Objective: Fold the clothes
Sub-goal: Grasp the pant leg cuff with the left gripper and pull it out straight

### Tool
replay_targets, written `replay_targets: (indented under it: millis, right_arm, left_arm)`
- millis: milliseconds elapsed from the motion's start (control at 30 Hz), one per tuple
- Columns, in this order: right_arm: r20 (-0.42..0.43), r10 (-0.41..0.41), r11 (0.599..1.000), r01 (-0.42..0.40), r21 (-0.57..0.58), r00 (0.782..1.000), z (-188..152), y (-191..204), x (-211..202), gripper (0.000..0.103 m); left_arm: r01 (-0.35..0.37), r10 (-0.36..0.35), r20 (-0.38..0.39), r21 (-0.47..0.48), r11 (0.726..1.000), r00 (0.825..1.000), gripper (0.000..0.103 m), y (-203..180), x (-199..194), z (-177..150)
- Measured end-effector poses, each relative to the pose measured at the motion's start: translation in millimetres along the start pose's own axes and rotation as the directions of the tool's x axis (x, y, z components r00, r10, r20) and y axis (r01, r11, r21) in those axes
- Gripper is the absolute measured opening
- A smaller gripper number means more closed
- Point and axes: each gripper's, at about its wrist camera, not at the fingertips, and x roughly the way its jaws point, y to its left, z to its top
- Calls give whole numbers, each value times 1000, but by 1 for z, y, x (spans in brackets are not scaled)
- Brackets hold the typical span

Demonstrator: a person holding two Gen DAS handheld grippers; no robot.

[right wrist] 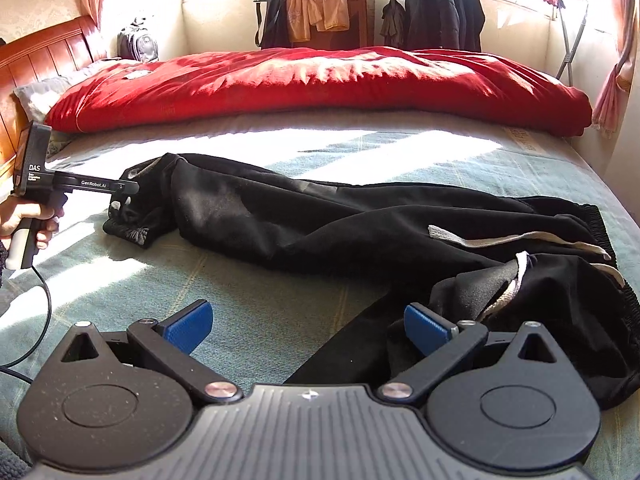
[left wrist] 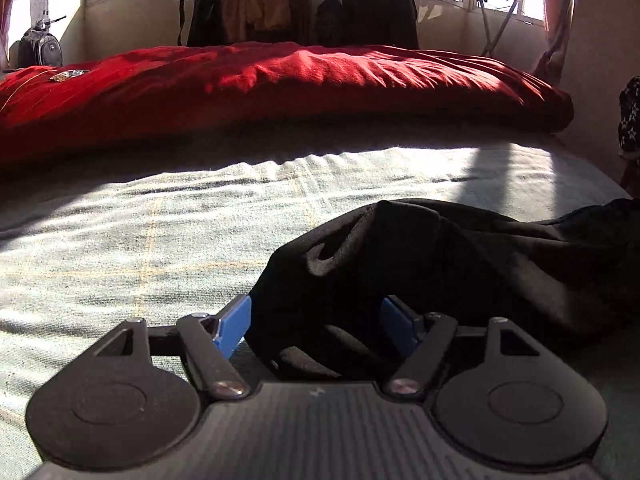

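Where trousers [right wrist: 360, 216] sprawl, bed [right wrist: 248, 304] beside bare

Bed [right wrist: 248, 300]: trousers [right wrist: 360, 220], red quilt [right wrist: 320, 84].

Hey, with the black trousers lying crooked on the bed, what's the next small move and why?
Probably close the left claw on the cuff: its jaws stand open with the black trousers bunched between them, not pinched. The right claw is open beside the waistband, so nothing is held yet.
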Motion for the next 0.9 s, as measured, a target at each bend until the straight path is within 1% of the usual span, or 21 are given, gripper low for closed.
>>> replay_targets:
  millis: [67, 133, 200, 267, 333, 367, 400, 467, 533, 567, 633, 733, 833, 900]
  right_arm:
    - [-3, 21, 1000, -21, -16, 1000, 3, 2, 3, 103]
    - [-6, 40, 999, -41, -30, 999, 5, 4, 6, 103]
    - [-11, 58, 997, -58, -48, 998, 7, 6, 9, 103]
    - [-11, 72, 995, -72, -63, 997, 8, 8, 10, 103]
    - [-10, 83, 994, -84, -71, 996, 8, 9, 10, 103]
    - [-9, 88, 993, -88, -74, 996, 8, 10, 11, 103]
    - [-8, 91, 993, -91, -78, 996, 8, 10, 11, 103]
    - [-8, 87, 993, -88, -82, 996, 7, 10, 10, 103]
    - [-5, 73, 994, -73, -87, 997, 7, 9, 9, 103]
    - [-2, 65, 994, -65, -87, 998, 6, 8, 8, 103]
    - [5, 55, 995, -55, -83, 998, 5, 5, 5, 103]
    - [13, 47, 997, -46, -66, 999, 4, -1, 2, 103]
    - [13, 26, 998, -25, -58, 1000, 5, -6, 3, 103]
    - [13, 30, 998, -29, -59, 999, 7, -9, 3, 103]
  left_arm:
    - [2, -2, 2, -79, 997, 1000, 75, 8, -6, -13]
    - [7, -8, -6, -155, 988, 1000, 75, 13, -3, -24]
    - [10, -11, -7, -204, 979, 1000, 75, 10, -1, -33]
    - [-2, 3, 7, -172, 985, 1000, 75, -7, 0, -38]
    - [-20, 23, 23, -122, 992, 999, 72, -27, 0, -43]
    - [-29, 32, 29, -101, 994, 999, 61, -35, 0, -45]
    - [-38, 41, 34, -85, 996, 999, 54, -42, -1, -46]
    - [-30, 34, 40, -93, 995, 999, 32, -42, -3, -43]
    - [-24, 28, 43, -104, 994, 999, 30, -39, -5, -38]
    - [-36, 41, 46, -95, 995, 998, 27, -35, -8, -34]
    - [-61, 66, 60, -83, 995, 996, 26, -24, -15, -24]
    - [-118, 126, 78, -91, 989, 989, 26, -1, -25, -9]
    - [-191, 199, 94, -88, 978, 975, 26, 22, -28, 9]
    - [-229, 237, 98, -86, 970, 967, 27, 36, -25, 21]
